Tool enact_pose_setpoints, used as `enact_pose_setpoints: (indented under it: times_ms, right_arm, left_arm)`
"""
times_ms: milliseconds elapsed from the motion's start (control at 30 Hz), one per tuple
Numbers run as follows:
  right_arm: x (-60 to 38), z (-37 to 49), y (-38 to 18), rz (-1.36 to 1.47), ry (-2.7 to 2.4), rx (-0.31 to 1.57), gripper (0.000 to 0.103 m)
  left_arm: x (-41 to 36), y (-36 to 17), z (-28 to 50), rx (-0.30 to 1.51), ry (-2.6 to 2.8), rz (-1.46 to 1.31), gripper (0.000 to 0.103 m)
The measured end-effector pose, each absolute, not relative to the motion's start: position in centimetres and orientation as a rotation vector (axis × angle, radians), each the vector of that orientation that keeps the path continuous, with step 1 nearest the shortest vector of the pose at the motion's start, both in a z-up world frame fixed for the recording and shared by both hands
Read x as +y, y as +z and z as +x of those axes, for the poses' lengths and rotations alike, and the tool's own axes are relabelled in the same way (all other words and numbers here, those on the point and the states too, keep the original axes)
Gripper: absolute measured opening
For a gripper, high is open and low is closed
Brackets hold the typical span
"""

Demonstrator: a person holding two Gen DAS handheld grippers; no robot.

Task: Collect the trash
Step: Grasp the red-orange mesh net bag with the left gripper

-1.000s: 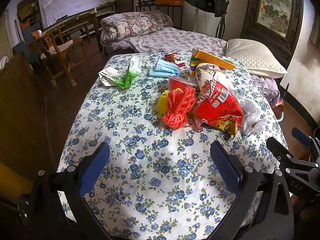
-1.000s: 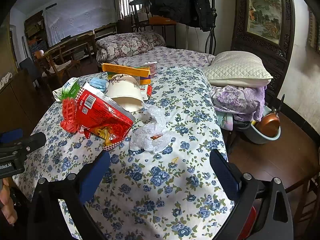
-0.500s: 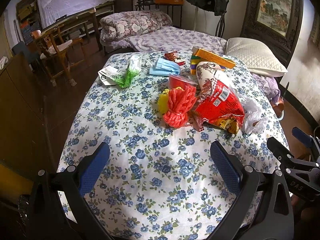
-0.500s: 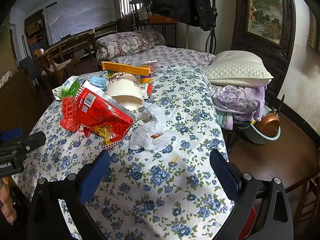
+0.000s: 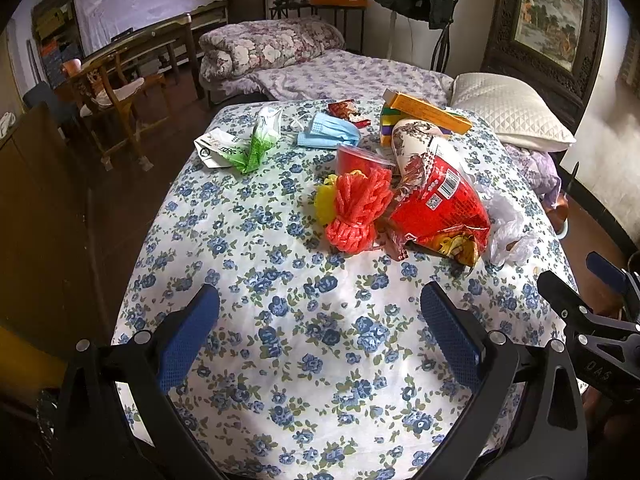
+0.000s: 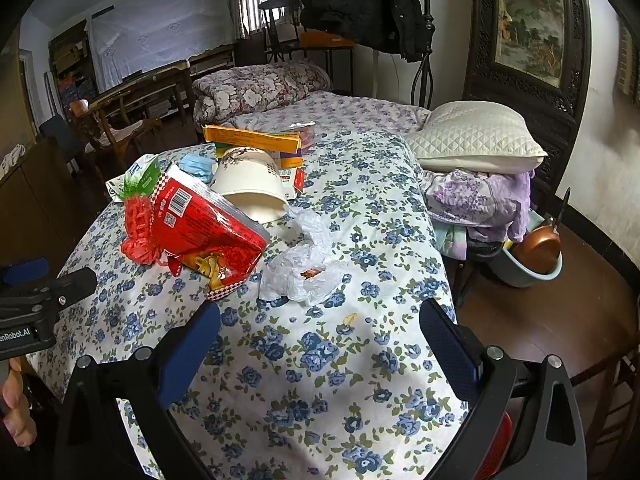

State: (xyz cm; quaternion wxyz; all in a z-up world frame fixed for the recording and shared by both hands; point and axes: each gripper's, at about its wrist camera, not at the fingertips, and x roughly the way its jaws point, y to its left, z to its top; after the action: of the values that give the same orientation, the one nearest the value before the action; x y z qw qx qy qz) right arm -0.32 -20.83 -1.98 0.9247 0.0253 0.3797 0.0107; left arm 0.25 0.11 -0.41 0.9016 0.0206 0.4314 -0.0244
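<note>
Trash lies on a table under a blue-flowered cloth (image 5: 248,248). In the left wrist view I see a red net bag (image 5: 358,210), a red snack bag (image 5: 440,208), a crumpled clear plastic bag (image 5: 508,224), a blue face mask (image 5: 328,134), a green-and-white wrapper (image 5: 240,148), a red cup (image 5: 356,160), a paper bowl (image 5: 412,136) and an orange box (image 5: 424,110). My left gripper (image 5: 320,336) hovers open over the near cloth. My right gripper (image 6: 320,344) is open too, just short of the clear plastic bag (image 6: 304,268) and the red snack bag (image 6: 204,224).
A bed with a floral quilt (image 5: 272,46) and a white pillow (image 6: 476,140) stands behind the table. Folded purple bedding (image 6: 480,200) and a basin holding a copper pan (image 6: 532,256) sit at the right. Wooden chairs (image 5: 108,96) stand on the left.
Both grippers have crept slightly forward toward the trash pile. Nothing on the table has moved.
</note>
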Motion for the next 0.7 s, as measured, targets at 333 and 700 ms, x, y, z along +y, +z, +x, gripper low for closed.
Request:
enact_pose_setpoints:
  times_ms: [333,700]
  right_arm:
    - [-20.9,0.1,-2.5,0.039,0.003,0.810,0.097]
    - [-21.5,0.3,-2.7,0.057,0.005,0.807,0.097]
  left_arm:
    - [0.0,-1.6,1.4,0.903,-0.124,0.113,0.096]
    - [-0.6,-4.0,7.4,0.951,-0.124,0.194,0.086]
